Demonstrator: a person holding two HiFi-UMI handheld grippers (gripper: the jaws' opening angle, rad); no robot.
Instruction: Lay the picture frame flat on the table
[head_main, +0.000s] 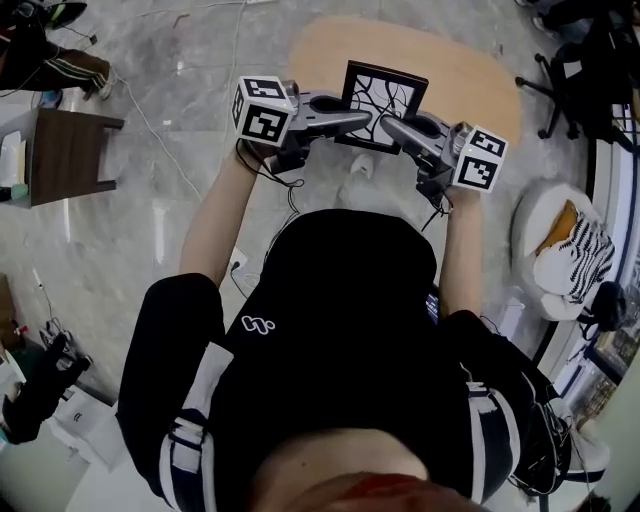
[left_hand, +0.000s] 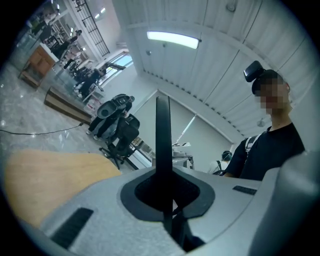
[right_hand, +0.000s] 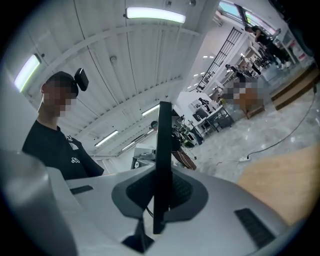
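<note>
Both tools were clamped on one thing. From the left, the left gripper had its jaws pinched narrow on the picture frame. From the right, the right gripper gripped it the same way. Seen along either pair of jaws, the black frame ran edge-on between the pads. It was tilted, patterned face toward the person, over the round wooden table. Whether its edge touched the tabletop, I couldn't tell.
</note>
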